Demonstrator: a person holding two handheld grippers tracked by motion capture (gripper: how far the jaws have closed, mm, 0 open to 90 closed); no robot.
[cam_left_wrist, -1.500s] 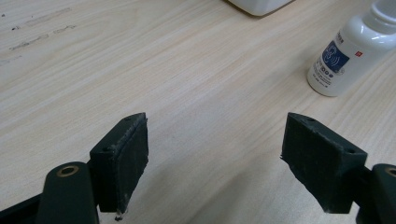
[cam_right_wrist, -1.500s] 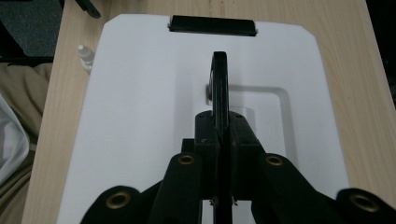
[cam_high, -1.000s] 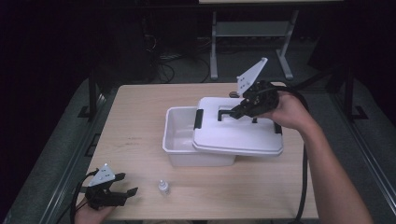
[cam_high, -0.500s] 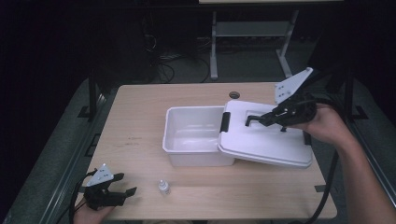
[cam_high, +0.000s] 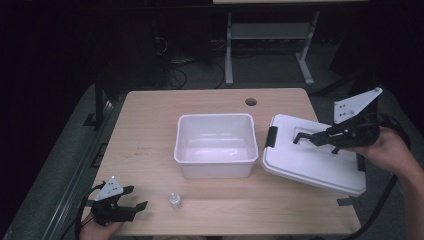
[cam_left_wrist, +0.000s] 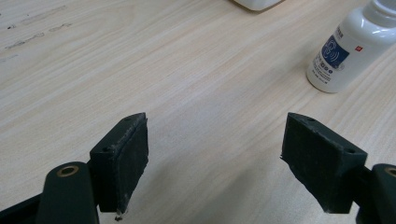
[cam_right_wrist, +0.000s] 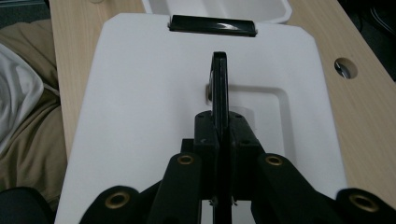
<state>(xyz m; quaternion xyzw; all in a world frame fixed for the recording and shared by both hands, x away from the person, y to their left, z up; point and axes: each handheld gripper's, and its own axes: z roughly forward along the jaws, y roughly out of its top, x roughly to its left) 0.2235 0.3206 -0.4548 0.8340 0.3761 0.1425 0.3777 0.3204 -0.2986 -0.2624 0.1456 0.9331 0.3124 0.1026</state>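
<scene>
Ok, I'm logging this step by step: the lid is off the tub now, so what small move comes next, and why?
Probably lower the lid flat onto the table and release it. The right tool is shut on the lid's handle, the lid sits tilted beside the open tub with its far edge past the table's right side, and the left tool waits open near the small bottle.

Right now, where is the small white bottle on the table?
In the high view the small white bottle stands near the table's front edge, left of centre, between the left tool and the white tub.
</scene>
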